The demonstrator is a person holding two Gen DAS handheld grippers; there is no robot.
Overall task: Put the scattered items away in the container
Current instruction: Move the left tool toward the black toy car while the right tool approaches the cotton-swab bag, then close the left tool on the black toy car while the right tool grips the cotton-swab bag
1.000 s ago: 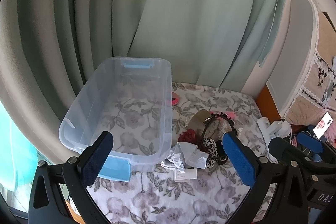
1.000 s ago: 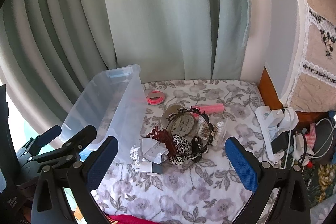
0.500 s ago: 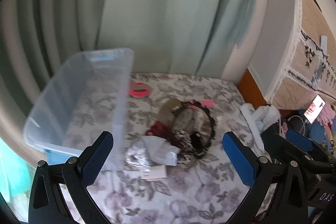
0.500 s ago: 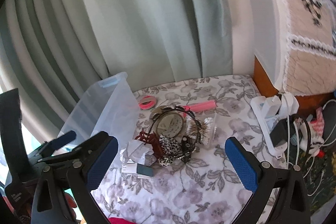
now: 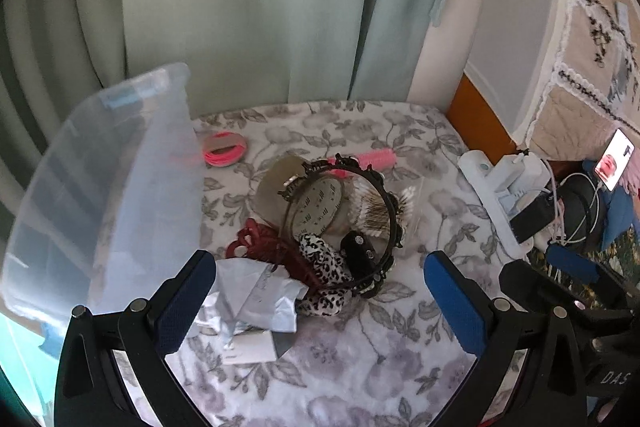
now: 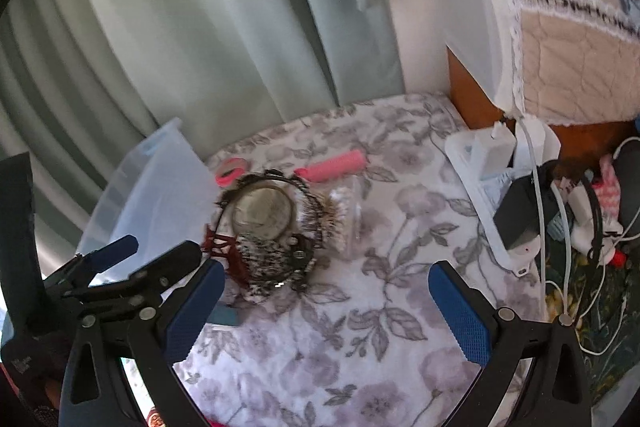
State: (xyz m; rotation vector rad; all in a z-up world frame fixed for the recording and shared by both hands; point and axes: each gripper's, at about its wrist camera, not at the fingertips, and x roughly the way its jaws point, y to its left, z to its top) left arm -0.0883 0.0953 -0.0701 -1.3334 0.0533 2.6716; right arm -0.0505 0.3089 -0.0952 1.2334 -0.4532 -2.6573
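Clutter: hair accessories piled mid-desk point(image 5: 360, 367), none binned | container point(image 5: 120, 187) clear, beside pile so carries are short | left gripper point(image 5: 320, 303) spread wide, empty, above crumpled paper point(image 5: 256, 299) | right gripper point(image 6: 326, 311) likewise agape, empty, near black headband point(image 6: 316, 223)

left gripper point(image 5: 320, 307) agape, right gripper point(image 6: 326, 311) agape — side by side

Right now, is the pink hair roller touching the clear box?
Apart. The left wrist view shows bare flowery cloth between the pink hair roller and the clear box.
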